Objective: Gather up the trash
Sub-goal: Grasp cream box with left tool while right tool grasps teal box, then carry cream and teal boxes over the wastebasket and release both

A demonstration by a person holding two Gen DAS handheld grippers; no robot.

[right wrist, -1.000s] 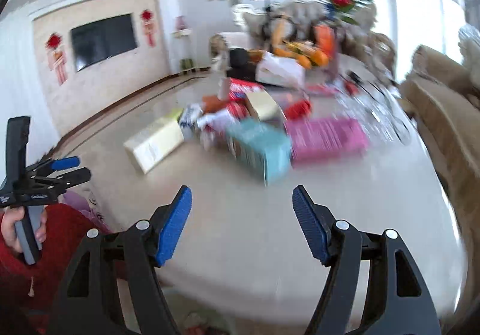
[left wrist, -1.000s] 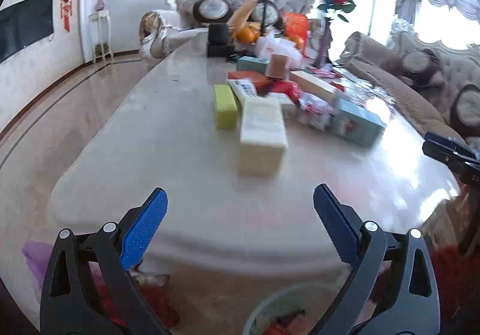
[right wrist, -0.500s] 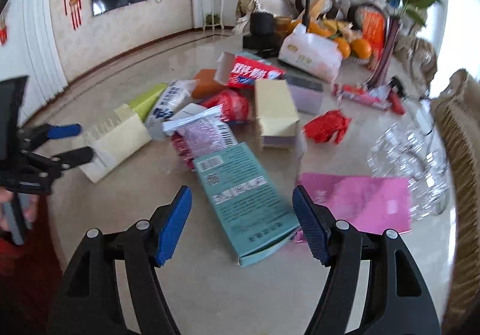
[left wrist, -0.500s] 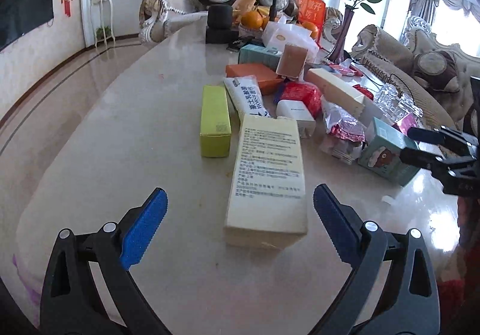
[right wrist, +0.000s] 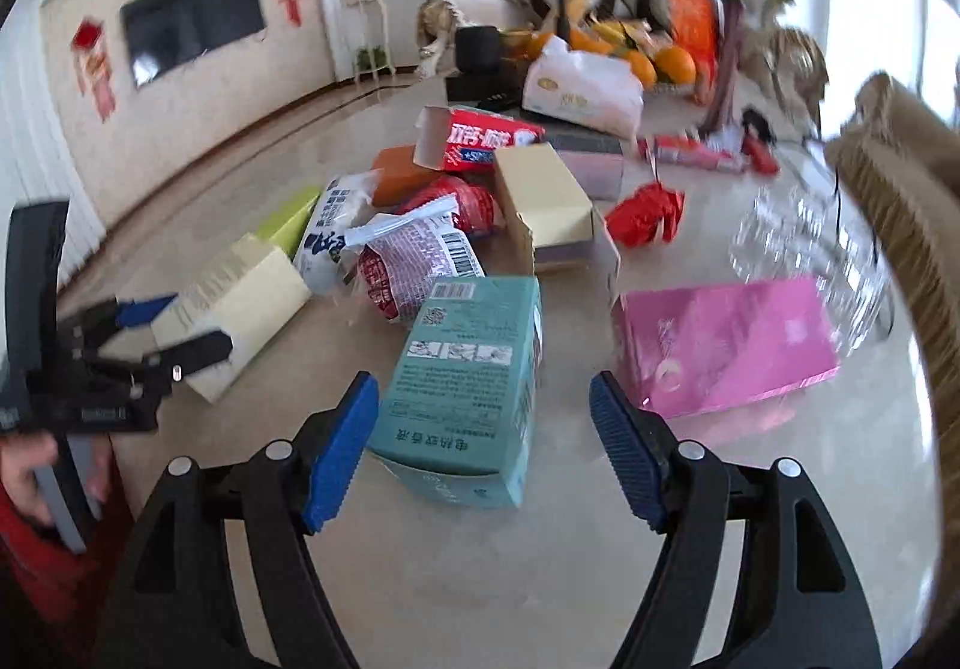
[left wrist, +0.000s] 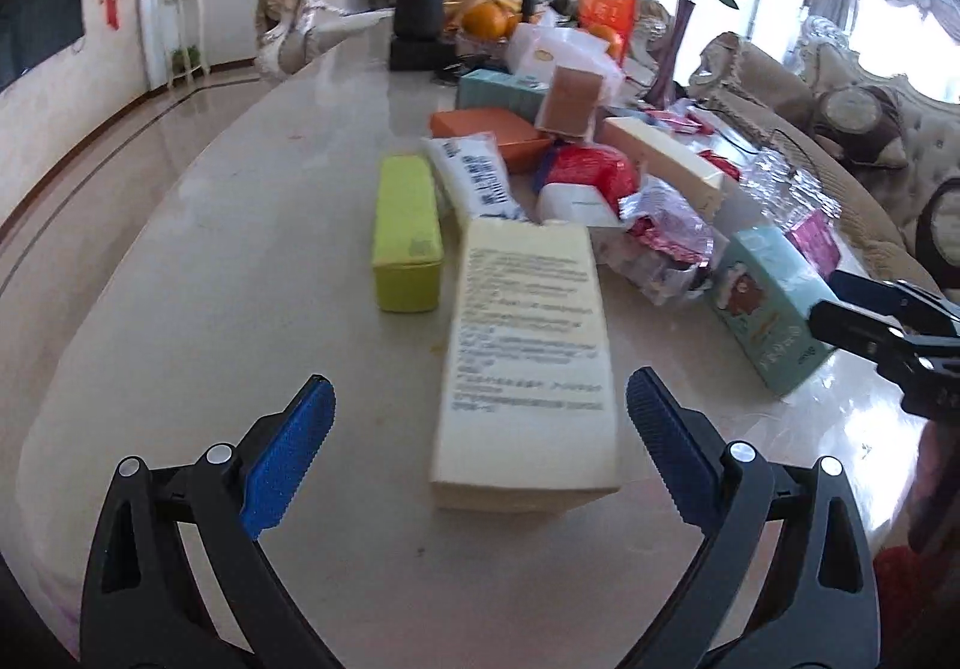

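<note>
Empty boxes and wrappers litter a long marble table (left wrist: pixel 228 273). My left gripper (left wrist: pixel 477 429) is open, its blue pads on either side of the near end of a pale yellow box (left wrist: pixel 528 345) without touching it. My right gripper (right wrist: pixel 483 429) is open and its jaws are opening wider; the near end of a teal box (right wrist: pixel 468 369) lies between the pads, apart from both. The same teal box (left wrist: pixel 765 321) shows at the right of the left wrist view, beside the right gripper's fingers (left wrist: pixel 864 321). The yellow box (right wrist: pixel 246 303) lies by the left gripper's fingers (right wrist: pixel 198 351).
A lime green box (left wrist: pixel 408 231), a white printed bag (left wrist: pixel 477 177), red wrappers (right wrist: pixel 645 213), a pink box (right wrist: pixel 726 345) and a tan open box (right wrist: pixel 549 201) crowd the table's middle. Fruit, a vase with a rose (left wrist: pixel 684 27) and sofas stand beyond. A clear glass dish (right wrist: pixel 804 243) sits right.
Both grippers have moved forward over the table from its near edge. The yellow box now lies between the left pads and the teal box between the right pads, which stand slightly wider.
</note>
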